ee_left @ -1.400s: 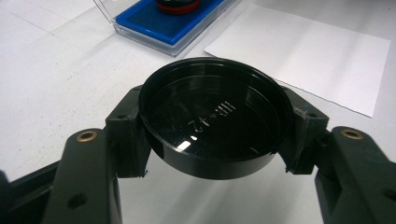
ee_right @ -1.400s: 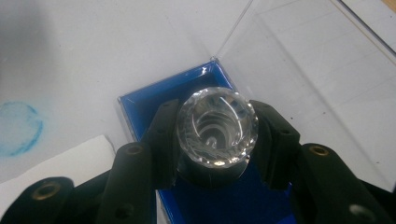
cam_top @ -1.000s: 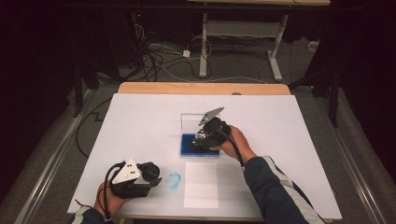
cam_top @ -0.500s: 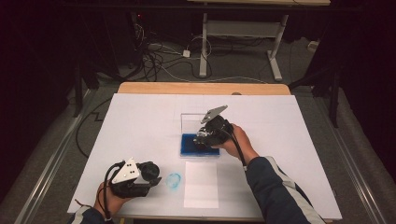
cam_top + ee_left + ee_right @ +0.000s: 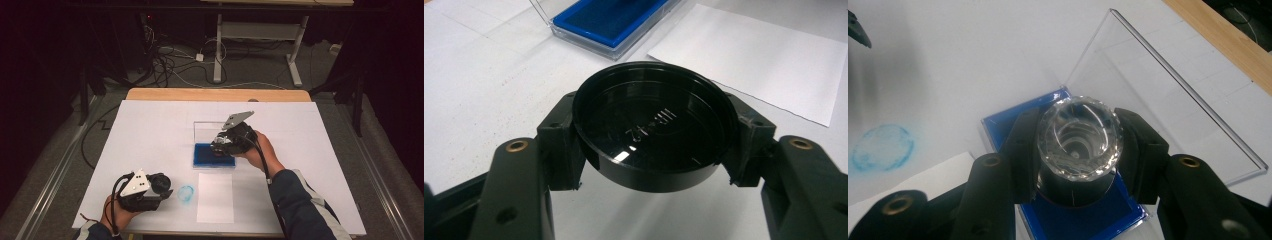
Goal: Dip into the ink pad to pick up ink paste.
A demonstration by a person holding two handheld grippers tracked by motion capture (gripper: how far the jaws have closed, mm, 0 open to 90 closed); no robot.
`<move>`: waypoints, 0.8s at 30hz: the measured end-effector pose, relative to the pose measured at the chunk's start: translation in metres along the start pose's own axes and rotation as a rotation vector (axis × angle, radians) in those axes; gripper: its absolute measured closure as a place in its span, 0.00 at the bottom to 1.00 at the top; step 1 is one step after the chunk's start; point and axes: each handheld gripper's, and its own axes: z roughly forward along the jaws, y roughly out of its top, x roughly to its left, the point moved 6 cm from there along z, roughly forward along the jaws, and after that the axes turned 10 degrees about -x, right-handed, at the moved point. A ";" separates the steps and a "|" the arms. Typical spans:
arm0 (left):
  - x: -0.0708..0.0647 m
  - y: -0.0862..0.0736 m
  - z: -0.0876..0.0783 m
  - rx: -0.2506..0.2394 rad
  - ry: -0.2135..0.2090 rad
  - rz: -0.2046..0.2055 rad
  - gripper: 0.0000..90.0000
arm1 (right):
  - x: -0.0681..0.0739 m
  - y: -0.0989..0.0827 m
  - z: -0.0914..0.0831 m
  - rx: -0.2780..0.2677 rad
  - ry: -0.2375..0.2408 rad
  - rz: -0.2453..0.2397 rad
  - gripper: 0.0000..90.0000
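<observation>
My right gripper [image 5: 1079, 150] is shut on a stamp [image 5: 1079, 135] that has a faceted clear knob and a black body. It hangs just above the blue ink pad [image 5: 1088, 222], whose clear case lid [image 5: 1148, 100] stands open behind. From above, the right gripper [image 5: 220, 147] is over the ink pad [image 5: 202, 155] at mid table. At the front left, my left gripper [image 5: 167, 192] is shut on a round black cap [image 5: 651, 125], held level a little above the table.
A round blue print [image 5: 186, 193] marks the white table cover beside the left gripper. A white paper sheet [image 5: 215, 197] lies in front of the ink pad. The table's wooden far edge [image 5: 215, 94] borders a dark floor with cables.
My right gripper has risen slightly with the stamp above the ink pad. The left gripper and its cap have kept still.
</observation>
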 end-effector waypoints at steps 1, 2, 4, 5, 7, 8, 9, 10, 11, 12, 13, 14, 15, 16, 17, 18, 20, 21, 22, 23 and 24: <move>0.000 0.000 0.000 0.000 0.000 0.000 0.40 | 0.000 0.000 -0.001 -0.002 0.001 -0.002 0.63; 0.000 0.000 0.000 0.000 0.001 0.001 0.40 | 0.000 0.000 -0.002 -0.003 0.004 -0.002 0.63; 0.000 0.001 -0.001 -0.003 0.002 0.002 0.40 | 0.000 0.000 -0.004 -0.001 0.002 -0.003 0.63; 0.000 0.001 -0.001 -0.007 0.004 0.003 0.40 | -0.001 0.000 -0.006 -0.004 0.001 -0.007 0.63; 0.000 0.001 -0.001 -0.009 0.004 0.001 0.40 | -0.001 0.001 -0.009 -0.005 -0.005 -0.008 0.63; 0.000 0.001 -0.001 -0.009 0.005 0.002 0.40 | -0.001 0.001 -0.010 -0.010 -0.004 -0.005 0.63; 0.000 0.001 -0.001 -0.008 0.006 0.003 0.40 | -0.001 0.002 -0.011 -0.011 -0.009 -0.008 0.63; 0.000 0.001 -0.001 -0.008 0.005 0.001 0.40 | -0.001 0.002 -0.013 -0.015 -0.010 -0.014 0.63; 0.000 0.001 -0.001 -0.008 0.005 0.001 0.40 | -0.001 0.002 -0.015 -0.018 -0.011 -0.013 0.63; 0.000 0.001 -0.001 -0.007 0.005 0.002 0.40 | -0.001 0.002 -0.016 -0.018 -0.010 -0.006 0.63; 0.000 0.001 -0.001 -0.007 0.005 0.002 0.40 | -0.002 0.002 -0.017 -0.018 -0.015 -0.014 0.63; 0.000 0.001 -0.001 -0.007 0.005 0.001 0.40 | -0.002 0.002 -0.018 -0.019 -0.018 -0.015 0.63; 0.000 0.001 -0.001 -0.007 0.005 0.001 0.40 | -0.002 0.002 -0.019 -0.025 -0.016 -0.010 0.63; 0.000 0.001 -0.001 -0.007 0.005 0.002 0.40 | -0.002 0.002 -0.021 -0.021 -0.020 -0.006 0.63; 0.000 0.001 -0.001 -0.006 0.005 0.002 0.40 | -0.002 0.002 -0.022 -0.028 -0.021 -0.017 0.63; 0.000 0.001 -0.001 -0.005 0.004 0.002 0.40 | -0.002 0.002 -0.023 -0.030 -0.022 -0.013 0.63; 0.000 0.001 -0.001 -0.003 0.004 0.001 0.40 | -0.002 0.002 -0.026 -0.037 -0.018 -0.008 0.63; 0.000 0.001 -0.001 -0.003 0.004 0.001 0.40 | -0.003 0.002 -0.027 -0.037 -0.022 -0.013 0.63; 0.000 0.001 -0.001 -0.004 0.003 0.001 0.40 | -0.003 0.002 -0.028 -0.040 -0.025 -0.009 0.63; 0.000 0.001 -0.001 -0.004 0.004 0.002 0.40 | -0.004 0.002 -0.028 -0.043 -0.022 -0.013 0.63; 0.000 0.001 -0.001 -0.004 0.004 0.001 0.40 | -0.004 0.002 -0.029 -0.042 -0.023 -0.007 0.63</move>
